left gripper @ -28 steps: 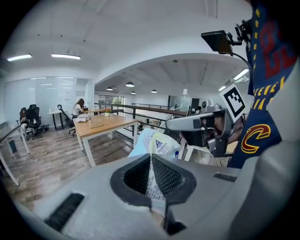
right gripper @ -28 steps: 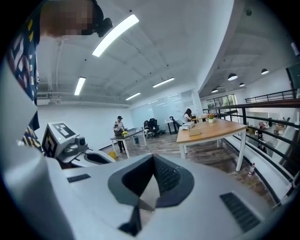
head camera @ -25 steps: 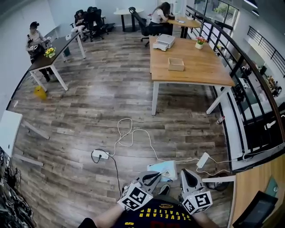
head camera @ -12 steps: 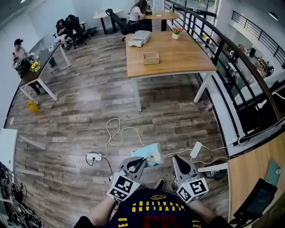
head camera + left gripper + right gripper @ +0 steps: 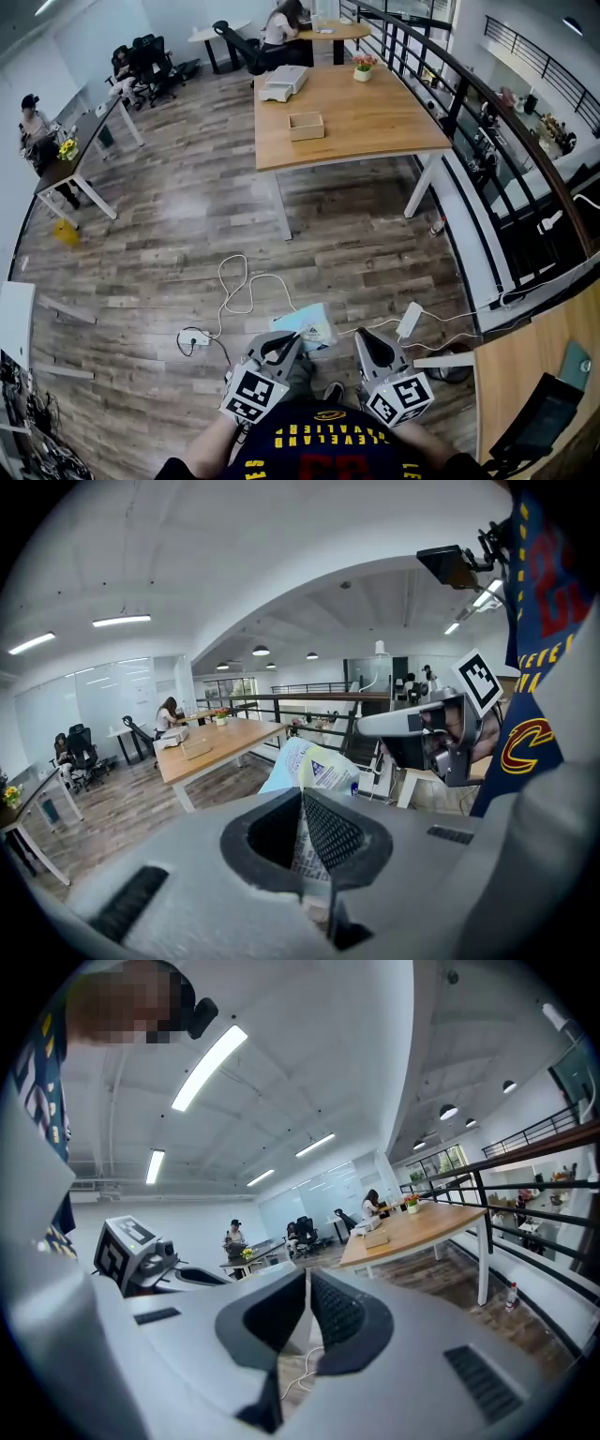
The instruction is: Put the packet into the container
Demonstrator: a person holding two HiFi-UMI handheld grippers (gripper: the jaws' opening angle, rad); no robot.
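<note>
The left gripper (image 5: 284, 344) is clenched on the packet (image 5: 310, 324) — its two jaws pinch the lower edge of the pale blue and white bag, and the rest of the bag stands out beyond the jaw tips. The packet is held in the air above the wooden floor (image 5: 187, 216), close in front of the person, over a white cable (image 5: 246, 281) that lies on the boards. The right gripper (image 5: 365, 339) is just beside it, its jaws pressed together with nothing between them. The container (image 5: 306, 126) — a small open wooden box — stands on the wooden table (image 5: 375, 122) ahead, well apart from the packet.
</note>
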